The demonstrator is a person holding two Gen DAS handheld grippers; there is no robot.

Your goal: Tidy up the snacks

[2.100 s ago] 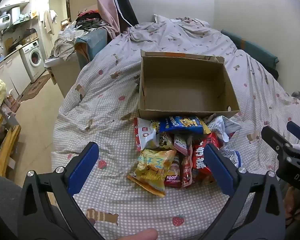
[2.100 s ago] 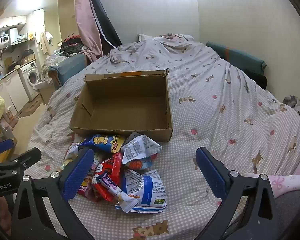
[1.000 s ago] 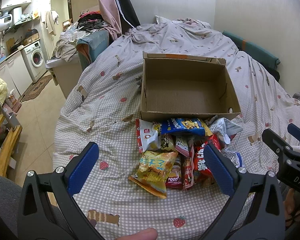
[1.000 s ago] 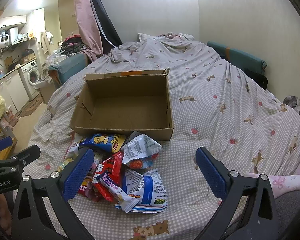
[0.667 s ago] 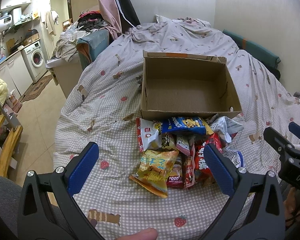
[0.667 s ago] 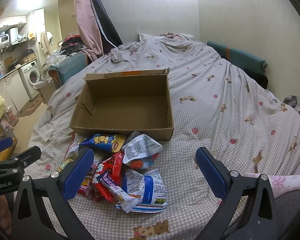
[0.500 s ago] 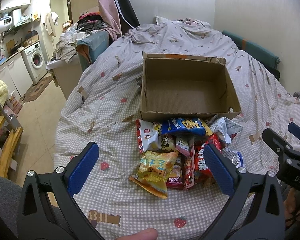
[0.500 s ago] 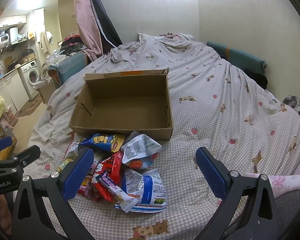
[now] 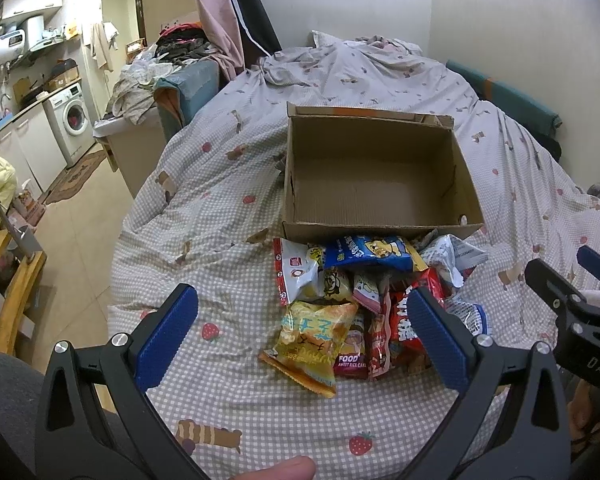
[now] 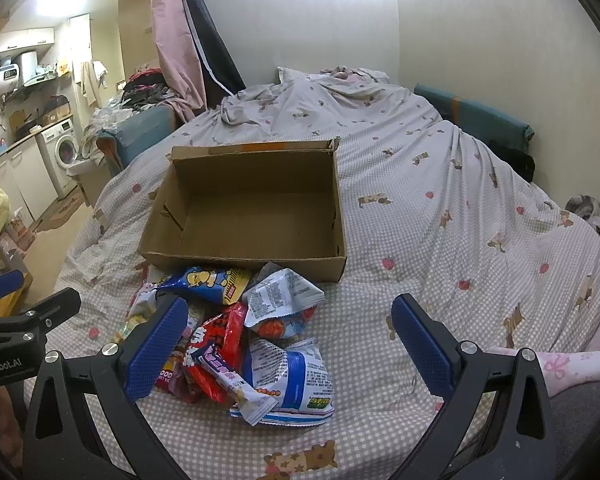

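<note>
Almost nothing has moved since the earlier frames: both grippers hover where they were, and the snacks lie in the same heap.

The left gripper (image 9: 302,336) hangs above the near edge of the bed (image 9: 220,208), fingers (image 9: 168,336) spread wide with nothing between them. Its view looks down on a yellow bag (image 9: 312,340), which lies at the front left of the pile. The right gripper (image 10: 288,348) is just as wide apart and empty; it hovers over the right side of the pile, above a white-and-blue bag (image 10: 292,380).

The pile (image 9: 372,300) sits on the checked bedspread, touching the near wall of the box (image 9: 372,176). A blue bag (image 9: 374,254) rests against that wall, with a red pack (image 10: 216,336) and a crumpled silver bag (image 10: 282,296) just behind the right gripper's left finger. The box stands open and upright, with no snack inside it.

A fingertip (image 9: 280,470) shows at the bottom edge of the left view. A washer (image 9: 72,124) stands far off on the left.
</note>
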